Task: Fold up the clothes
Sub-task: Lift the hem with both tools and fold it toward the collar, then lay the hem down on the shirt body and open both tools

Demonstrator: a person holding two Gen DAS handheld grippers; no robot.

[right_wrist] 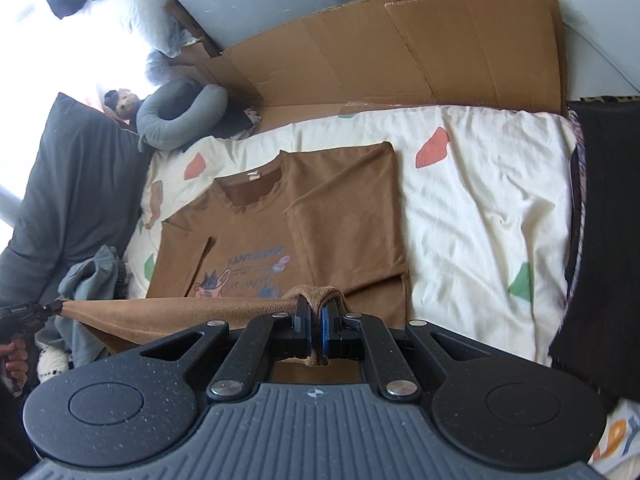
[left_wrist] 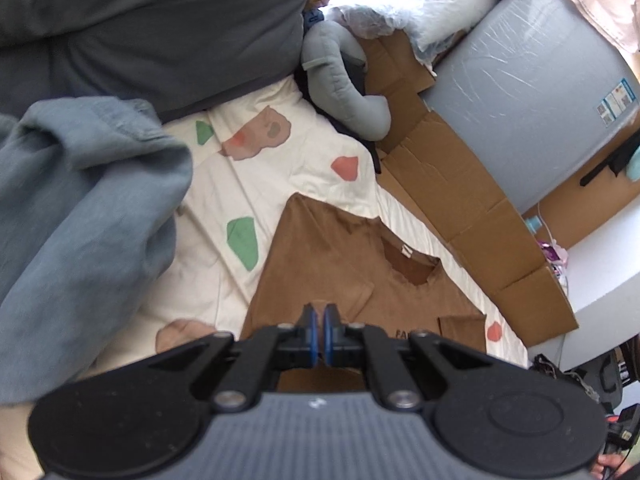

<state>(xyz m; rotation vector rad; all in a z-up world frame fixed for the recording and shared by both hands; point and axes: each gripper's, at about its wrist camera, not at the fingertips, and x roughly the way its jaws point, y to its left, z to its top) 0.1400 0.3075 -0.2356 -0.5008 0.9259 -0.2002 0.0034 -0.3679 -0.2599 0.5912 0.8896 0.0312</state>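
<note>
— Bedding first: what's on that cream sheet (right_wrist: 480,208) with the coloured patches?

— One brown T-shirt (right_wrist: 256,232), lying front-up on the bed, neck toward the cardboard (right_wrist: 400,52). Both sleeves are already turned in over the chest. A blue-grey garment (left_wrist: 80,208) sits bunched off to one side.

— And the claws?

— The right claw (right_wrist: 316,320) is clamped on a bunched corner of the hem. The left claw (right_wrist: 52,309) pinches the other corner, and the hem stretches taut between them, raised off the bed. In the left wrist view its pads are nearly together, though the cloth between them is hidden.

— So which step?

— I'd judge the bottom-to-top fold. Next calls for carrying both corners level toward the collar, keeping the hem taut so the sleeves stay tucked.
</note>
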